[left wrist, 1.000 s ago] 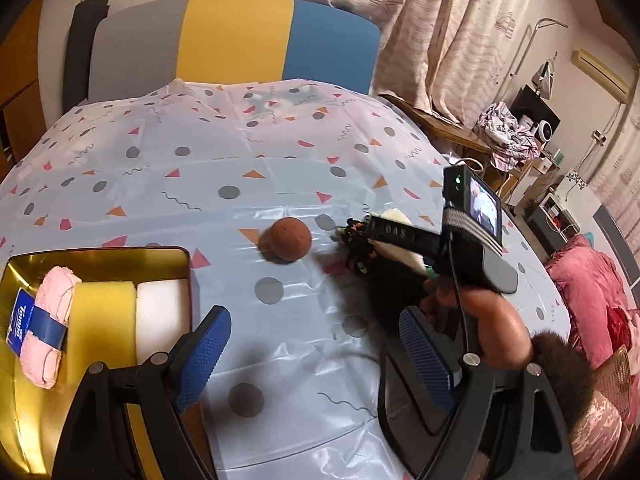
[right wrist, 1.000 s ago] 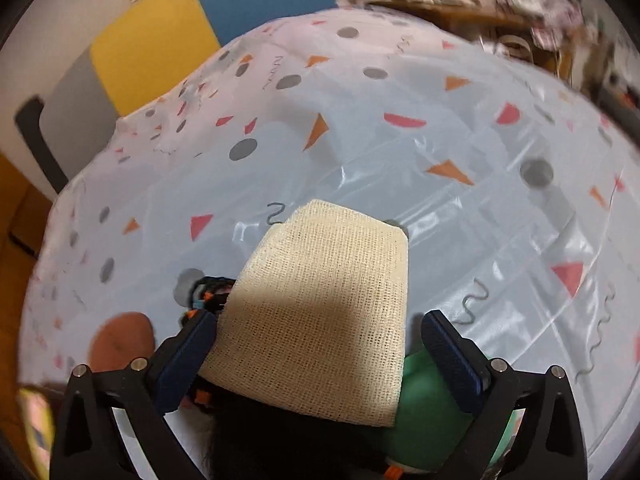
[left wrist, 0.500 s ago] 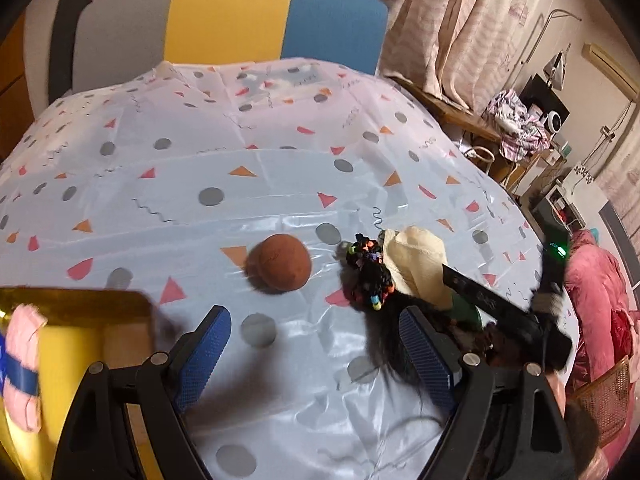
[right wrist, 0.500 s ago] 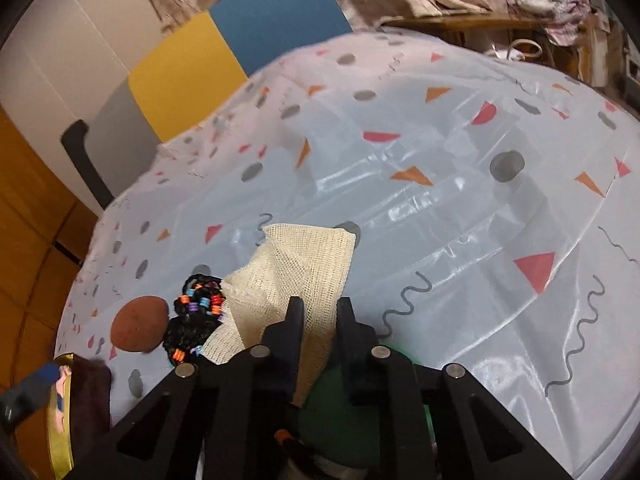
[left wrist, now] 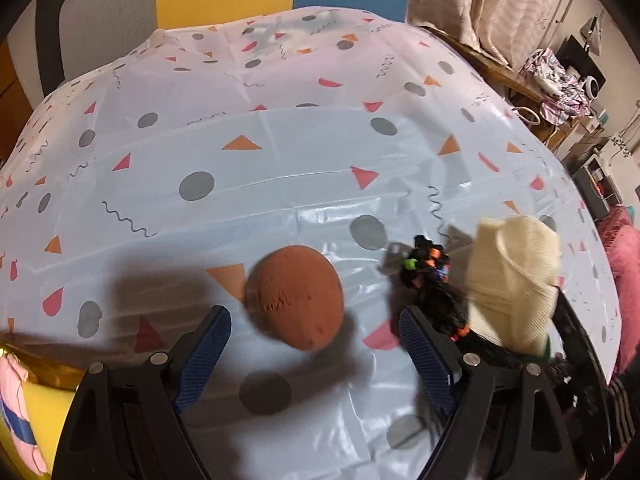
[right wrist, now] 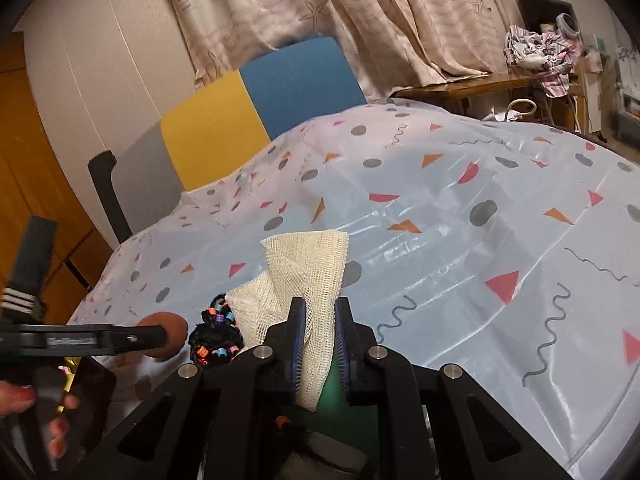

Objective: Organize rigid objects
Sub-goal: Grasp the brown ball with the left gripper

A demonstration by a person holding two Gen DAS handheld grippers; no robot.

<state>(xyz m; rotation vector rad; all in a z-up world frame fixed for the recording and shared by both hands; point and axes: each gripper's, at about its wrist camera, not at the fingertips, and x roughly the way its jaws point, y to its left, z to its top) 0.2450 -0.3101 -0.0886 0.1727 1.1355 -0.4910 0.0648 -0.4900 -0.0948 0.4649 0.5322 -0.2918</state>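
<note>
A brown ball [left wrist: 298, 296] rests on the patterned tablecloth [left wrist: 280, 152]. My left gripper [left wrist: 316, 332] hovers low over it, open, with its blue pads either side of the ball's near half and not touching it. To the ball's right lie a black beaded hair tie [left wrist: 428, 272] and a cream mesh cloth [left wrist: 512, 280]. In the right wrist view my right gripper [right wrist: 320, 312] is shut on the cream mesh cloth [right wrist: 308, 268], whose top stands bunched above the jaws. A green object [right wrist: 332, 384] under the cloth is mostly hidden. The ball [right wrist: 170, 332] and hair tie [right wrist: 216, 332] sit left of it.
A gold tin [left wrist: 40, 372] at the lower left holds a yellow sponge [left wrist: 16, 420] and a pink yarn skein. A multicoloured chair back [right wrist: 256, 120] stands behind the table. A wooden side table [right wrist: 480, 84] with clutter stands at the far right. A hand with red nails [right wrist: 24, 396] holds the left gripper.
My right gripper shut on the cream cloth and drew it up into a bunch. My left gripper moved right from the tin and sank toward the brown ball.
</note>
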